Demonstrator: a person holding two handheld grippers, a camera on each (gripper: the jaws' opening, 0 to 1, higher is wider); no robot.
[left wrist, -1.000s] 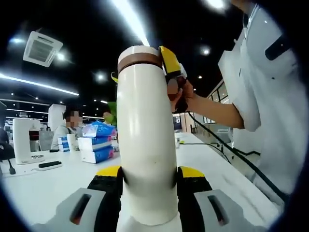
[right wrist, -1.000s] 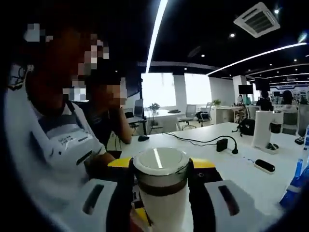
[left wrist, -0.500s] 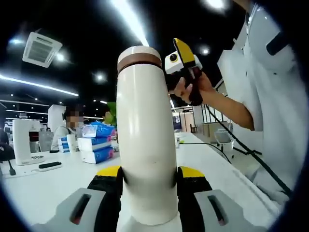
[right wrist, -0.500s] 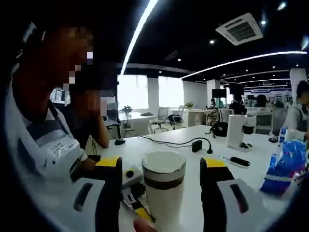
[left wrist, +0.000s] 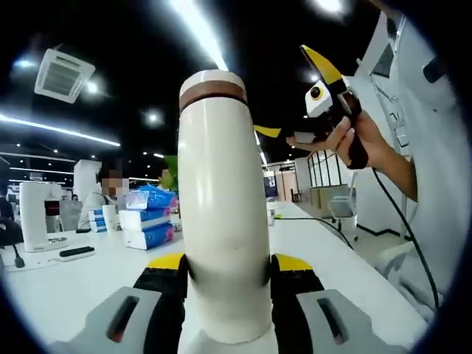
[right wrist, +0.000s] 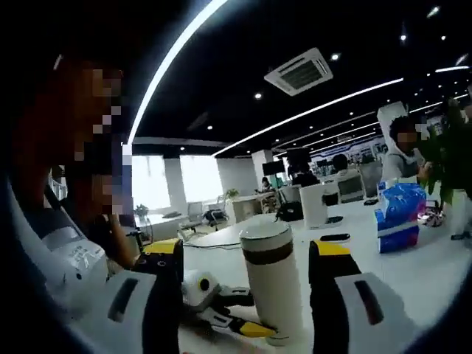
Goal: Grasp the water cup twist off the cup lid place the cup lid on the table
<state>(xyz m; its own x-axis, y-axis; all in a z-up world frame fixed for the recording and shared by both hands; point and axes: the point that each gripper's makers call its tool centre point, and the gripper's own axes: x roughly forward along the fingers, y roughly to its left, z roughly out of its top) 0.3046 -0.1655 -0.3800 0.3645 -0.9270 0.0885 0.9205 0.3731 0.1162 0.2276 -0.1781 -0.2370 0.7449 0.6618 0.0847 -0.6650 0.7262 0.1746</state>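
An open-plan office: long white table (left wrist: 66, 284) surfaces run back under a dark ceiling with strip lights (right wrist: 310, 112) and a cassette air-conditioning unit (left wrist: 65, 72) at upper left. Office chairs (right wrist: 198, 214) stand by bright windows, and seated people (right wrist: 404, 151) work at right.

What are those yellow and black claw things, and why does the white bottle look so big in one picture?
The claws are two grabbing tools, one in each of a person's hands. A little camera rides on each tool, so each picture looks out between that tool's own two jaws.

In the left gripper view, the left gripper squeezes the water cup, a tall white cup with a brown band under its cup lid. It looks huge because the camera sits right next to it. At the upper right a hand holds the right gripper up in the air.

In the right gripper view, that gripper's jaws stand open on each side of the same cup, not touching it. The lid is still on. The cup rests on a white table, which also holds a blue pack.
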